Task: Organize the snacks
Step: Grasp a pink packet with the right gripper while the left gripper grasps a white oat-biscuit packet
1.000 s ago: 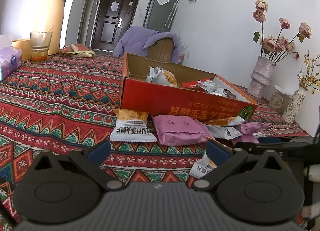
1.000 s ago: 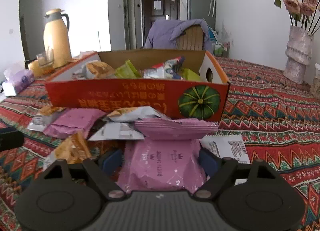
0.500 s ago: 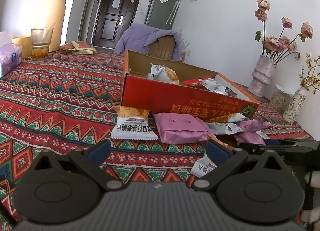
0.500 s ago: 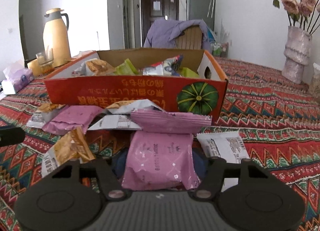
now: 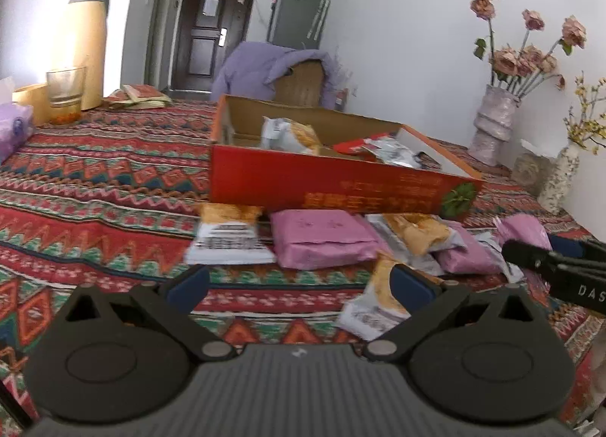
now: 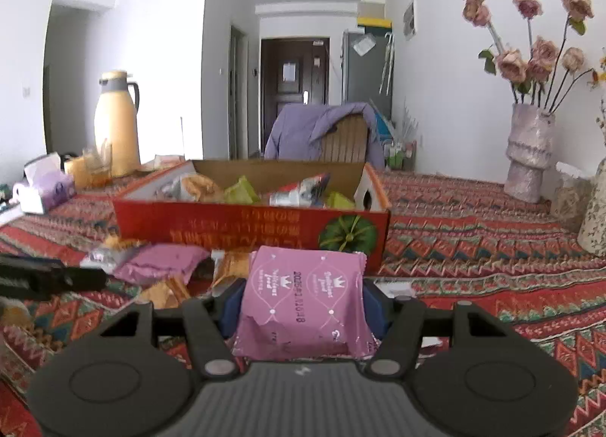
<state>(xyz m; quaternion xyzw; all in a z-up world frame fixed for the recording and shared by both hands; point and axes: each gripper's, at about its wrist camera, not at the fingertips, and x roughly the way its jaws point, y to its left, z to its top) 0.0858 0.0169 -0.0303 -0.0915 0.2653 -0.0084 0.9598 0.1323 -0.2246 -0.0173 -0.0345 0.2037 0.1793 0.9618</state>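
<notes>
Lifted since a second ago, the pink packet (image 6: 306, 300) that then lay flat on the cloth between wide jaws now rides up in the right gripper (image 6: 303, 304), which has closed in on it; the pile and box sit lower in the right view than before. Its blue pads (image 6: 373, 310) press the packet's two side edges at roughly half spread, so the bag hangs face-on, clear of the pile — a side grip that spares the contents and leaves the bottom free to drop into the box.

At 12 o'clock from that gripper stands the red box (image 6: 242, 224), open-topped, with several snacks already inside; judging by the task, the packet is bound for it. At 10 o'clock more packets lie loose on the patterned cloth (image 6: 492, 247) against the box's near wall, including another pink one (image 6: 159, 262).

The left gripper (image 5: 299, 281) has barely shifted. It is empty, jaws wide, low over the cloth — likely waiting its turn. An orange-and-white packet (image 5: 378, 304) lies at its 2 o'clock, just beside the right pad, and a white one (image 5: 227, 243) at 11 o'clock. The box (image 5: 303, 179) is at its 12 o'clock.
</notes>
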